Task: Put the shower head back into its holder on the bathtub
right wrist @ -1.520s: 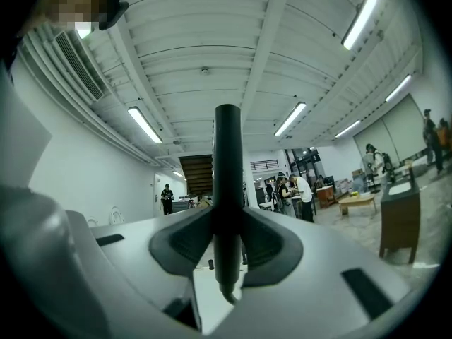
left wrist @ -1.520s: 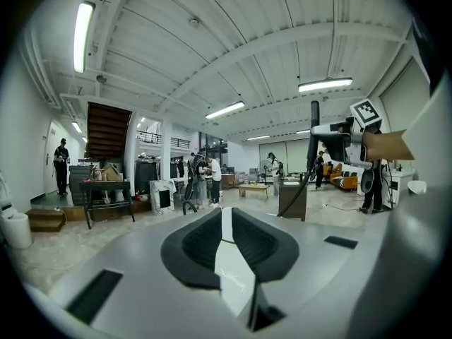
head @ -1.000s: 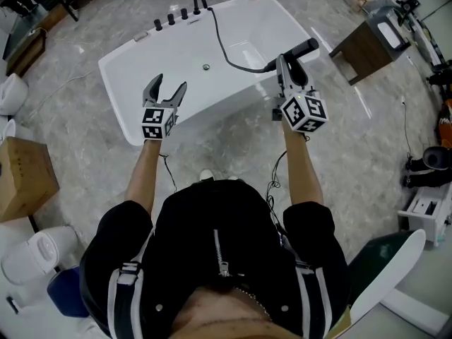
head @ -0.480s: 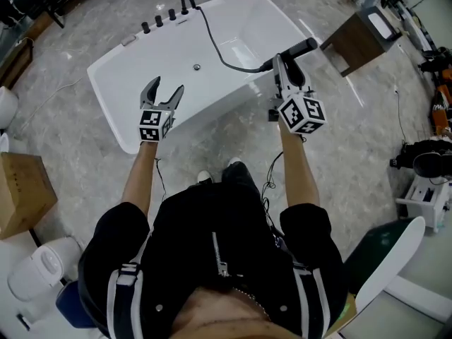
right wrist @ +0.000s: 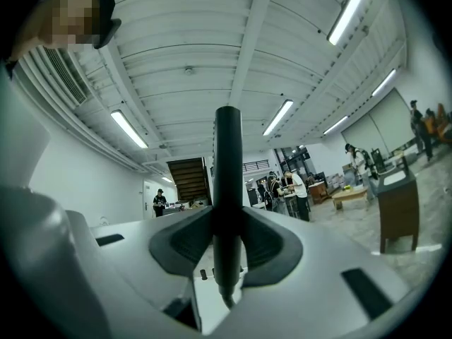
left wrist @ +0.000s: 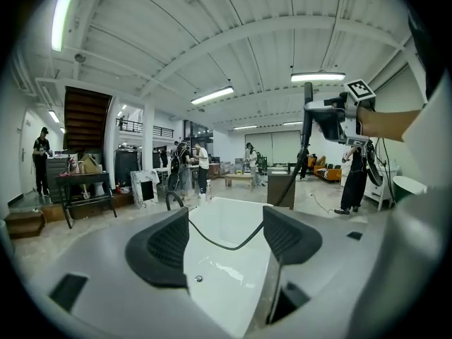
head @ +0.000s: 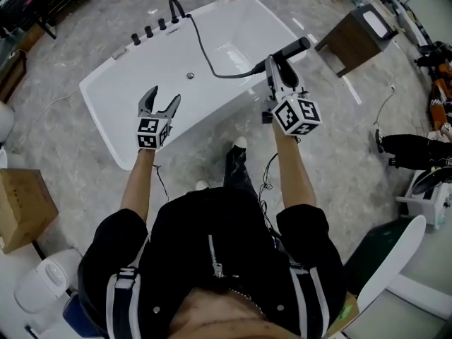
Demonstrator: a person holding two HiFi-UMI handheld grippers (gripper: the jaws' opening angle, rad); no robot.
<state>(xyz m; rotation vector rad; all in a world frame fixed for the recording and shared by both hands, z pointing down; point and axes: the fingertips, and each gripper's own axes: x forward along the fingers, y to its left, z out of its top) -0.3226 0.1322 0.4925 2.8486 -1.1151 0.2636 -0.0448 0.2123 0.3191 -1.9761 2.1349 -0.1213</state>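
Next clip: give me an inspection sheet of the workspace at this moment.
Surface: white bathtub on grey floor.
Job's things: black shower head out of its holder, held at the bathtub's edge; holder not identifiable.
Clutter: cardboard box and wooden cabinet on the floor.
Grippers: right gripper shut on the shower head; left gripper open, empty.
Cables: black hose runs from the taps across the basin to the shower head; thin floor cable.
Surroundings: open hall, people standing far off.

The bathtub [head: 152,55] gleams glossy white and smooth, the shower head [head: 286,49] and its hose [head: 220,76] look matt black, the floor [head: 63,129] is polished grey marbled stone, the cabinet [head: 346,44] brown wood, the box [head: 21,207] plain cardboard.
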